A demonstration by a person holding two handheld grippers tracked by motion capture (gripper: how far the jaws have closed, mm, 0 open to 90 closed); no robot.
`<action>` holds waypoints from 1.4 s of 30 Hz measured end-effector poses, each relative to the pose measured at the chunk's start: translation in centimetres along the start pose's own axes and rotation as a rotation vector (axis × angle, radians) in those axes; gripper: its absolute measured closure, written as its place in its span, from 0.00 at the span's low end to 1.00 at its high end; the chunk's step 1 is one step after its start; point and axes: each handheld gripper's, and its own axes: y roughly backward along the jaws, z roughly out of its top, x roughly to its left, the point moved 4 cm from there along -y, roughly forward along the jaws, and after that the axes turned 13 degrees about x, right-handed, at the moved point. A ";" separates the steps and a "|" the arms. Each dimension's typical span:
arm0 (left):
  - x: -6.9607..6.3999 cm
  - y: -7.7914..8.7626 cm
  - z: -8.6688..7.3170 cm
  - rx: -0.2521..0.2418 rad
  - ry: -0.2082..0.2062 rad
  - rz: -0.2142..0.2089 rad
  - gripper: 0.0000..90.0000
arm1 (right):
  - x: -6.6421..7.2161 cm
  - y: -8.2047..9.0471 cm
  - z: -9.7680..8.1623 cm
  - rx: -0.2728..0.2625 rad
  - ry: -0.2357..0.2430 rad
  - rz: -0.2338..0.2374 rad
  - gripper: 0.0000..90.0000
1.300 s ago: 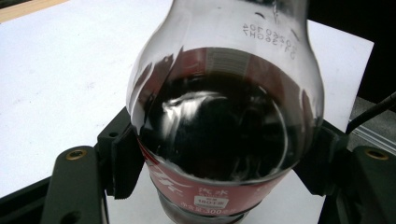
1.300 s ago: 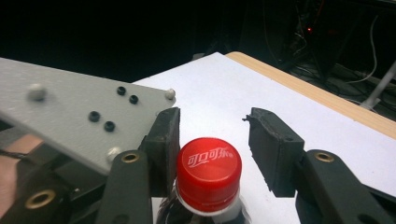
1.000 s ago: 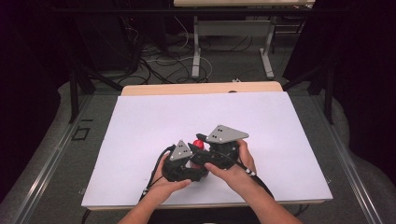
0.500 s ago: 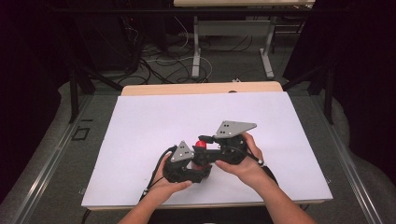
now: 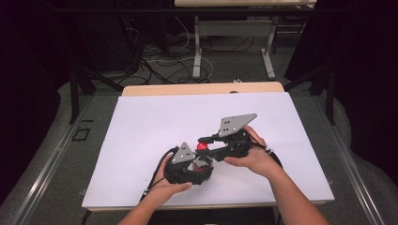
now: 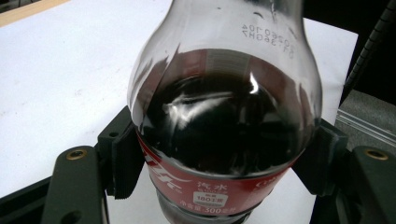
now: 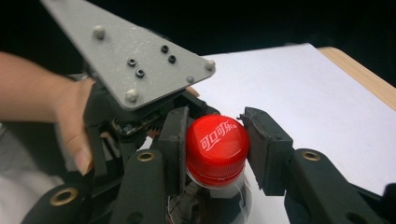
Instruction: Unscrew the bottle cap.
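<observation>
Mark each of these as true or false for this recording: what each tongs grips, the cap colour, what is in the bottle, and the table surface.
1. The left tongs clamp the cola bottle by its body. True.
2. The bottle's cap is blue. False: it is red with white lettering.
3. The right tongs sit on either side of the cap, closed on it. True.
4. The bottle is empty. False: dark liquid fills it up to the shoulder.
5. The bottle lies flat on the white table surface. False: it stands upright, cap on top.
</observation>
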 end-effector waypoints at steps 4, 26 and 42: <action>0.2 0.0 0.0 0.005 0.001 0.007 0.33 | 0.2 -0.1 0.0 -0.028 -0.063 -0.007 0.56; 0.5 0.1 0.0 -0.005 0.039 0.021 0.33 | 2.4 -1.8 0.6 -0.072 -0.252 -0.384 0.61; 0.7 0.2 -0.1 -0.004 0.028 0.021 0.33 | 1.8 -1.0 0.4 -0.048 -0.199 -0.262 0.67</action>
